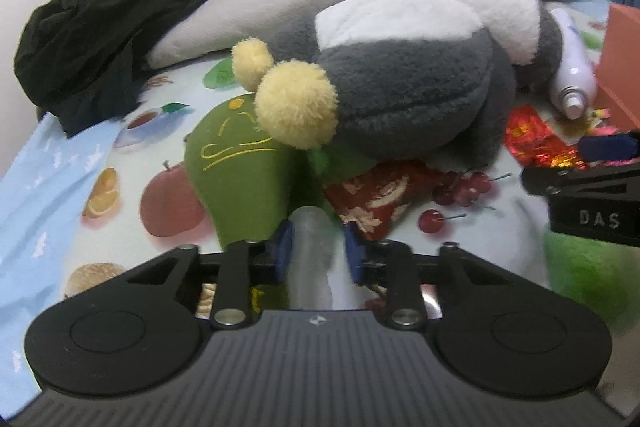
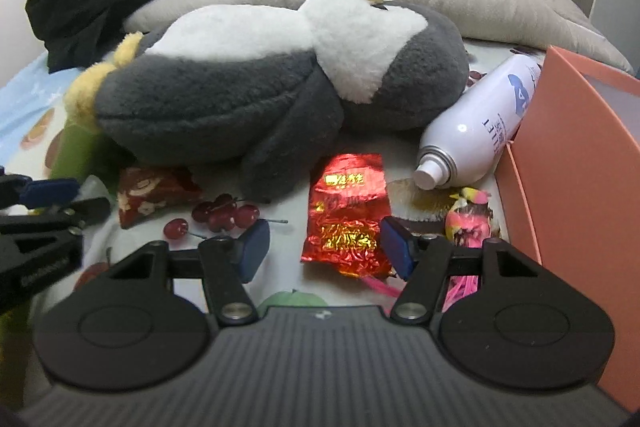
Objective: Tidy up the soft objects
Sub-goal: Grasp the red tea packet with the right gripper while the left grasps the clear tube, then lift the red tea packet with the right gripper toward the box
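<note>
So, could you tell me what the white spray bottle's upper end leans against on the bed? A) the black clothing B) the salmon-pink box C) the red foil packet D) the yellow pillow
B: in the right wrist view the white spray bottle lies tilted, its far end resting against the salmon-pink box, its cap end down on the fruit-print sheet.

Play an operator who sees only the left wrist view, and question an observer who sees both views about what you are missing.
Operator: Is the right gripper open?
Observer: Yes. The right gripper is open, jaws wide apart, with a red foil packet between them.
Operator: What lies beside the orange box?
Observer: A pink toy bird lies against the orange box, just below the nozzle of the spray bottle.
</note>
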`<state>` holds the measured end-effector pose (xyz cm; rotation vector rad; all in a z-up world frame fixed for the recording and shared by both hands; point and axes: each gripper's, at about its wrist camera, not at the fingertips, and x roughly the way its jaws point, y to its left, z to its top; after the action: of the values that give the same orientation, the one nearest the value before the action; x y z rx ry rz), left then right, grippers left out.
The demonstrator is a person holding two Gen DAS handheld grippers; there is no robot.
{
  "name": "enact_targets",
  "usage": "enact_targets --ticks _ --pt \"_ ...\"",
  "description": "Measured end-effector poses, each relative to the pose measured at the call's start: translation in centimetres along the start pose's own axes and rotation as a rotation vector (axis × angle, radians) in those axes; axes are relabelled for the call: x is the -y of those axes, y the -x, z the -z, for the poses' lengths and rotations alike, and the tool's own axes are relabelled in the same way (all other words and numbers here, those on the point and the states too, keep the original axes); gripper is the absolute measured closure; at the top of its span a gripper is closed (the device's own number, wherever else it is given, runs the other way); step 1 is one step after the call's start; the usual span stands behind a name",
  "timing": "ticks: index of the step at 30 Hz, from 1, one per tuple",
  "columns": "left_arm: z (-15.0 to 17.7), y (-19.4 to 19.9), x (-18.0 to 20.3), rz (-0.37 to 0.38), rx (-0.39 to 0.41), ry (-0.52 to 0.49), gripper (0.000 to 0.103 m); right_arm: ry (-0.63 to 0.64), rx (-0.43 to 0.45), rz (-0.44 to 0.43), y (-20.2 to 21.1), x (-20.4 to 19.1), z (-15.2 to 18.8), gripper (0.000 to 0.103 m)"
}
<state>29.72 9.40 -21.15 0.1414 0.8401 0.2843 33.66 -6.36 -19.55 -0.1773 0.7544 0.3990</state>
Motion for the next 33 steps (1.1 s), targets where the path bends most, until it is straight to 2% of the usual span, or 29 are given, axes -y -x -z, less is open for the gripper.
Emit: enact_targets --ticks 3,7,9,11,14,24,33 --pt "0.2 -0.2 0.0 -0.024 0.01 -0.014 0.088 0.05 -0.017 0.051 -0.7 -0.4 0.0 0.037" --pt "0.4 0.5 -0.1 -0.024 0.031 -0.007 0.091 0.04 -0.026 0.083 -1.0 0.0 0.0 0.039" --pt "0.4 0.9 -0.4 -0.011 0.037 0.015 0.091 0.018 -0.048 0.073 -1.3 0.3 0.1 0.04" --pt "0.3 1.3 -0.6 0.014 0.038 0.044 0.092 0.01 -0.044 0.068 -1.0 0.5 0.3 0.048" --pt "0.4 2.0 -0.5 0.042 0.043 0.07 0.092 0.005 -0.043 0.056 -0.6 0.6 0.5 0.048" --pt "1.7 5.8 0.1 0.127 0.034 0.171 0.092 0.016 -0.028 0.022 3.7 0.5 1.7 0.048" --pt "4.7 10.0 0.4 0.208 -0.001 0.272 0.092 0.034 -0.031 -0.022 9.0 -0.2 4.6 0.048"
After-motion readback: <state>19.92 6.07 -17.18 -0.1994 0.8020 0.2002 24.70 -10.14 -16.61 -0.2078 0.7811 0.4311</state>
